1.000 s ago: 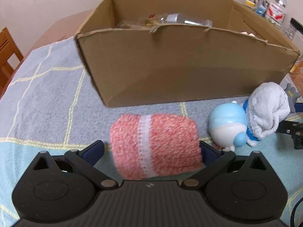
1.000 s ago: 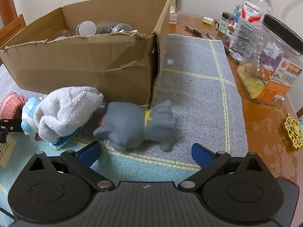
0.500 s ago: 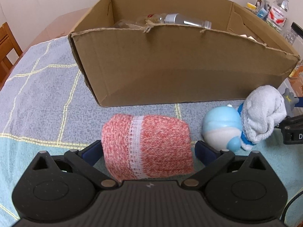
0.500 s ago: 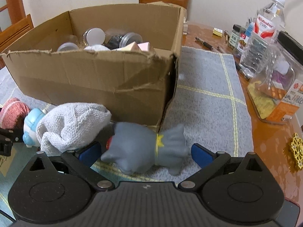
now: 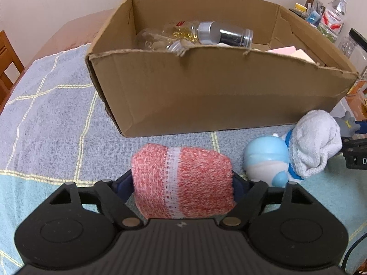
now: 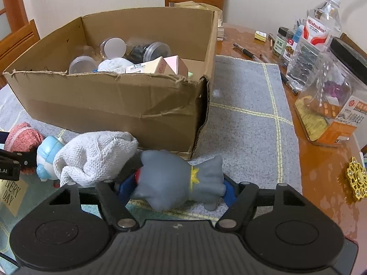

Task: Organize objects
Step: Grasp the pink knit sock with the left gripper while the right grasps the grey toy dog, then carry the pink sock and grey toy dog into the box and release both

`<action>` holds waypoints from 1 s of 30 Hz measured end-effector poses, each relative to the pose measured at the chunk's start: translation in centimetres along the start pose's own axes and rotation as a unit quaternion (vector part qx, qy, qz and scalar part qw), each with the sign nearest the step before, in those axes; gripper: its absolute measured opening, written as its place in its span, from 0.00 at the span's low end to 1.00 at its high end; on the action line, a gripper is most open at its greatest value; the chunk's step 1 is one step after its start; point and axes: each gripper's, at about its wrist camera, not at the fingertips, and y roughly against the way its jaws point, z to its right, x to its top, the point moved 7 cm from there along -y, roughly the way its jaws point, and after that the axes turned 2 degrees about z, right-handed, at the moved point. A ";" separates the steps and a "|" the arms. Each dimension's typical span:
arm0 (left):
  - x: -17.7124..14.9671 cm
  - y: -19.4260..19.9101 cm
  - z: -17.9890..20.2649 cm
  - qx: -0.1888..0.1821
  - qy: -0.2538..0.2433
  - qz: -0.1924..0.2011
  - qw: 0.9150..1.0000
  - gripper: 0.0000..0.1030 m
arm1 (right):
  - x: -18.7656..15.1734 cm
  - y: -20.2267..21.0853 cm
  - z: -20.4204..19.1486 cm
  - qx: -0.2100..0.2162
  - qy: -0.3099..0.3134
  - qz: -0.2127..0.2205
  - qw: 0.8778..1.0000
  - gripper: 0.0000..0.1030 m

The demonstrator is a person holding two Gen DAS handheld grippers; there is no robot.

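**Both grippers closing on soft goods before the box**

Left wrist view: left gripper (image 5: 182, 184) closing its jaws, blue pads pressed against both ends of the rolled red knit cloth (image 5: 182, 181). Cloth roll low over the checked tablecloth (image 5: 52, 119), in front of the cardboard box (image 5: 206, 91). Jars and a silver-capped bottle (image 5: 223, 34) lying inside the box. Blue-and-white toy (image 5: 266, 160) just right of the roll, touching a bunched white cloth (image 5: 314, 142).

Right wrist view: right gripper (image 6: 174, 189) closing its jaws, pads at both ends of the grey plush toy (image 6: 179, 178), no gap visible. Toy at the box's (image 6: 110, 100) near right corner, beside the white cloth (image 6: 96, 155). Water bottle (image 6: 321, 23) and clear snack jar (image 6: 332, 96) standing well apart on the wooden table (image 6: 321, 160).
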 end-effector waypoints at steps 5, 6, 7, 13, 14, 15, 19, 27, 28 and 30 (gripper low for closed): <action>0.7 0.6 0.3 -0.014 -0.009 -0.002 1.000 0.72 | 0.5 1.0 0.4 0.003 0.003 -0.002 1.000 0.75; 0.7 0.7 0.2 -0.016 -0.010 -0.004 1.000 0.71 | 0.7 1.3 0.5 0.003 0.004 -0.002 1.000 0.75; 0.7 0.8 0.1 -0.018 -0.010 -0.006 1.000 0.70 | 0.7 1.6 0.5 0.003 0.005 -0.002 1.000 0.75; 0.6 1.9 -0.4 -0.025 -0.023 -0.008 0.999 0.69 | 1.0 2.9 1.0 -0.001 0.001 -0.001 1.000 0.75; 0.6 2.2 -0.5 -0.027 -0.024 -0.010 0.999 0.69 | 1.0 3.1 1.0 0.000 -0.001 -0.002 1.000 0.75; 0.5 2.5 -0.6 -0.028 -0.024 -0.011 0.999 0.69 | 1.0 3.3 1.1 0.001 0.000 -0.002 1.000 0.75; 1.0 3.3 -0.6 -0.039 -0.029 -0.017 0.999 0.69 | 0.8 3.8 0.9 -0.003 0.010 -0.009 1.000 0.75; 2.2 7.1 0.2 -0.072 -0.060 -0.016 0.995 0.69 | 1.5 6.1 -0.1 0.011 0.035 -0.011 0.999 0.75; 2.5 7.6 0.5 -0.077 -0.065 -0.014 0.995 0.69 | 1.7 6.5 -0.2 0.014 0.037 -0.009 0.999 0.75; 3.0 8.5 0.9 -0.086 -0.074 -0.009 0.993 0.69 | 2.2 7.3 -0.5 0.019 0.042 -0.006 0.999 0.75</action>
